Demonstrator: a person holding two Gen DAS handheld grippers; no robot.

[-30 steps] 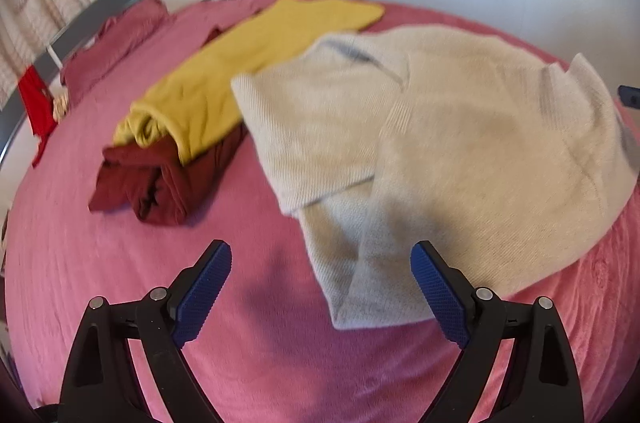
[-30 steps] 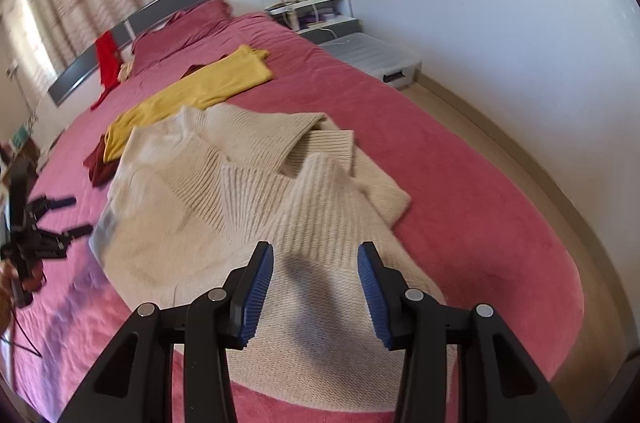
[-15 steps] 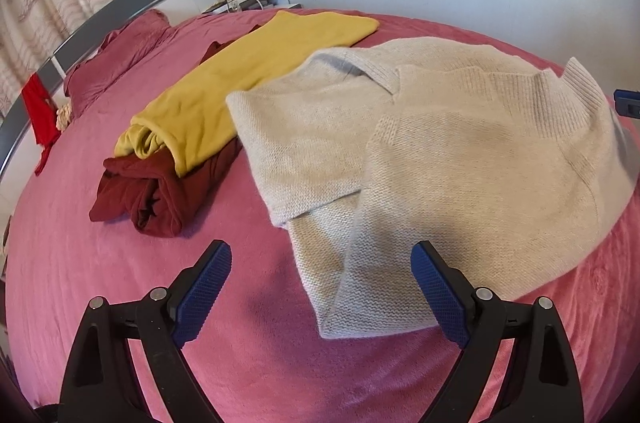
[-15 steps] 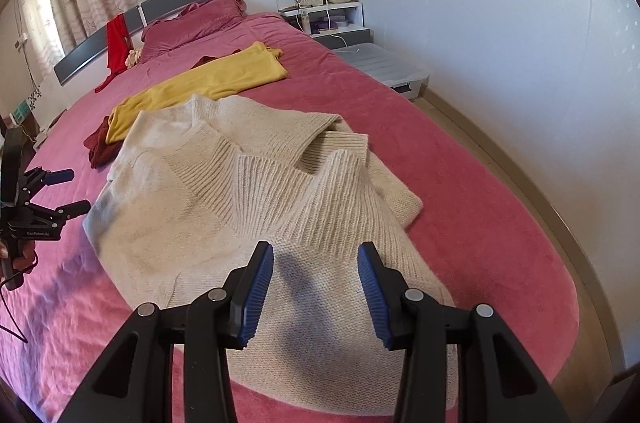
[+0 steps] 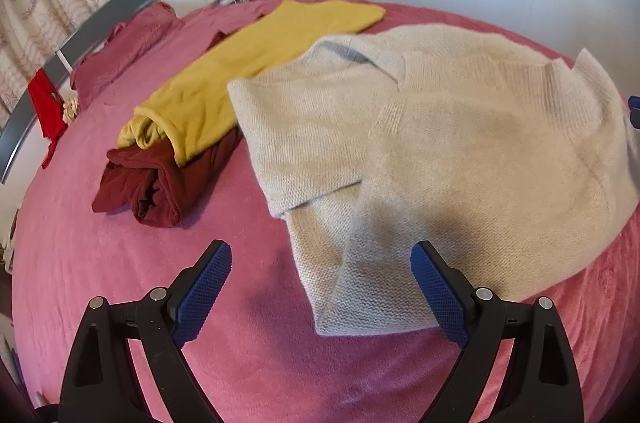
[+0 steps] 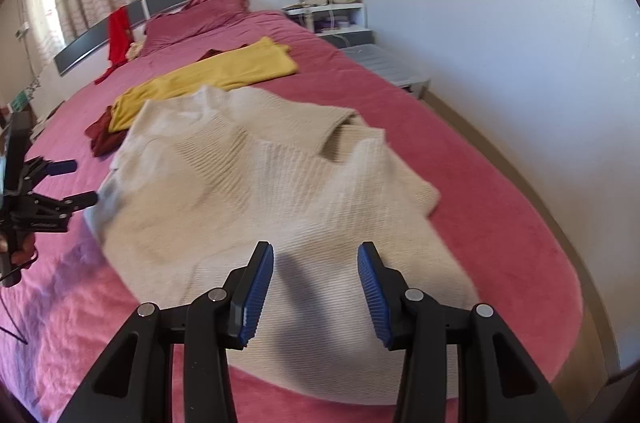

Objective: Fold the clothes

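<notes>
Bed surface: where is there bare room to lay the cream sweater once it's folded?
Bare bedspread lies ahead of the left gripper, bordered by the maroon garment and the cream sweater. Another strip runs between the sweater and the wall-side bed edge. The middle is crowded: the yellow garment overlaps the maroon one.

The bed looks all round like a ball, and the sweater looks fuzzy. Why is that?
Left wrist view: the fisheye lens bends the pink bed into a dome, and the cream sweater is softly blurred. Right wrist view: the sweater is blurred too, with the right gripper casting a dark shadow on it; the wall curves as well.
</notes>
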